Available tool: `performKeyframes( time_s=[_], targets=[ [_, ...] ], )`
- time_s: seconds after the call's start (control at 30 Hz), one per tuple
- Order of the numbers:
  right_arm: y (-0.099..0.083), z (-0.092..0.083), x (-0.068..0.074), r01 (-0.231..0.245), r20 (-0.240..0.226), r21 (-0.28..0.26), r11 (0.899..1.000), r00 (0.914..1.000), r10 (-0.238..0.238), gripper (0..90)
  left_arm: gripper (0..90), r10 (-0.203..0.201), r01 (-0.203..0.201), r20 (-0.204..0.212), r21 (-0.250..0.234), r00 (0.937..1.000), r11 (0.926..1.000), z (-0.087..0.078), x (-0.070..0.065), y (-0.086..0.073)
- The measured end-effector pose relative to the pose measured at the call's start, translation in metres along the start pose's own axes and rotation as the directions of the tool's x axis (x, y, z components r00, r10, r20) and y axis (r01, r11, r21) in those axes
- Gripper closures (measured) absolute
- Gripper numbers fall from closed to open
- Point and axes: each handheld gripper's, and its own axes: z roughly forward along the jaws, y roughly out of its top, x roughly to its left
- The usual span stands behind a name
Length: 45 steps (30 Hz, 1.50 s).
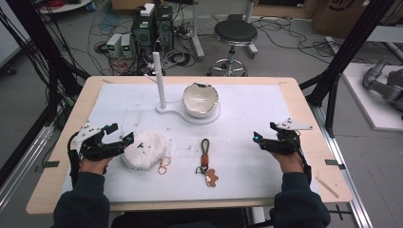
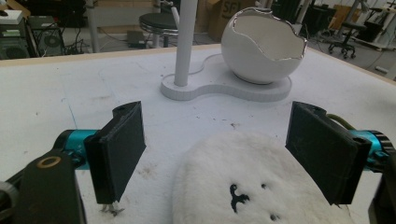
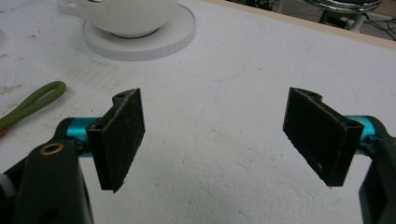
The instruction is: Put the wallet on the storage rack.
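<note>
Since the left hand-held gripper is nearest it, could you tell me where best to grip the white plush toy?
Grip the white plush toy across its rounded body, coming low from its left, where the open left hand-held gripper already straddles it. It lies flat and soft, so its sides should compress between the pads.

A white eggshell-shaped bowl [image 1: 201, 99] is seated on a white stand [image 1: 190, 115] beside its upright post [image 1: 158, 80]; 1 black stool [image 1: 235, 33] is seen behind.
</note>
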Motion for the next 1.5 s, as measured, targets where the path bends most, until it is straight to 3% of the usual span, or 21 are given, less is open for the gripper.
performKeyframes(
  time_s=[0.23,0.43,0.6,0.73,0.77,0.83,0.9,1.03,1.1,1.13,1.17,1.23,1.27,1.3,1.4,1.5],
  targets=[
    [-0.002,-0.003,-0.003,-0.012,-0.004,-0.007,1.000,0.9999,0.012,21.1,19.4,-0.012,0.011,0.015,0.026,0.9998,0.9996,0.009,0.000,-0.002],
    [-0.003,-0.003,-0.001,-0.011,-0.008,-0.006,1.000,0.9999,0.011,21.2,19.4,0.005,-0.005,0.000,0.133,1.0000,0.9911,0.016,-0.005,-0.007],
    [-0.002,0.000,0.004,0.008,-0.018,0.005,1.000,0.9998,-0.008,21.2,19.4,0.003,-0.002,-0.004,0.167,1.0000,0.9860,0.019,-0.005,-0.008],
    [0.000,0.001,0.009,0.019,-0.023,0.006,1.000,0.9996,-0.019,21.2,19.4,-0.015,0.021,-0.028,0.245,0.9995,0.9692,0.020,0.000,-0.015],
    [0.001,0.001,0.010,0.021,-0.028,0.004,1.000,0.9994,-0.021,21.2,19.5,-0.015,0.021,-0.028,0.245,0.9995,0.9692,0.020,0.000,-0.015],
    [0.002,0.003,0.011,0.027,-0.030,0.007,1.000,0.9992,-0.026,21.2,21.3,-0.034,0.043,-0.033,0.300,0.9989,0.9530,0.019,0.003,-0.019],
    [0.002,0.005,0.014,0.029,-0.037,0.014,0.999,0.9989,-0.029,21.2,24.5,-0.048,0.048,-0.008,0.327,0.9988,0.9439,0.020,0.004,-0.021],
    [0.003,0.007,0.017,0.039,-0.049,0.022,0.999,0.9981,-0.038,21.2,27.2,-0.059,0.050,0.008,0.411,0.9983,0.9100,0.027,0.004,-0.028],
    [0.003,0.007,0.018,0.045,-0.056,0.024,0.999,0.9975,-0.043,21.2,32.1,-0.077,0.059,0.026,0.418,0.9967,0.9067,0.028,0.005,-0.028],
    [0.003,0.008,0.019,0.044,-0.060,0.025,0.999,0.9973,-0.042,21.2,38.8,-0.091,0.062,0.050,0.419,0.9946,0.9056,0.027,0.005,-0.028],
    [0.003,0.008,0.019,0.045,-0.062,0.027,0.999,0.9971,-0.043,21.2,45.2,-0.099,0.073,0.038,0.423,0.9944,0.9031,0.027,0.004,-0.028],
    [0.002,0.009,0.020,0.046,-0.070,0.031,0.998,0.9966,-0.044,21.2,58.3,-0.099,0.078,0.029,0.409,0.9947,0.9094,0.024,0.006,-0.025],
    [0.002,0.009,0.020,0.047,-0.072,0.034,0.998,0.9964,-0.045,21.2,67.2,-0.099,0.079,0.030,0.392,0.9946,0.9167,0.022,0.007,-0.023],
    [0.003,0.010,0.020,0.048,-0.074,0.033,0.998,0.9962,-0.046,21.3,74.3,-0.092,0.069,0.047,0.359,0.9947,0.9309,0.019,0.007,-0.020],
    [0.003,0.010,0.022,0.045,-0.082,0.029,0.999,0.9958,-0.042,21.3,78.3,-0.041,0.016,0.078,0.297,0.9961,0.9546,0.016,0.001,-0.013],
    [0.005,0.012,0.024,0.043,-0.092,0.019,0.999,0.9949,-0.041,21.3,79.3,-0.016,-0.007,0.105,0.217,0.9943,0.9762,0.014,-0.008,-0.005]
  ],
)
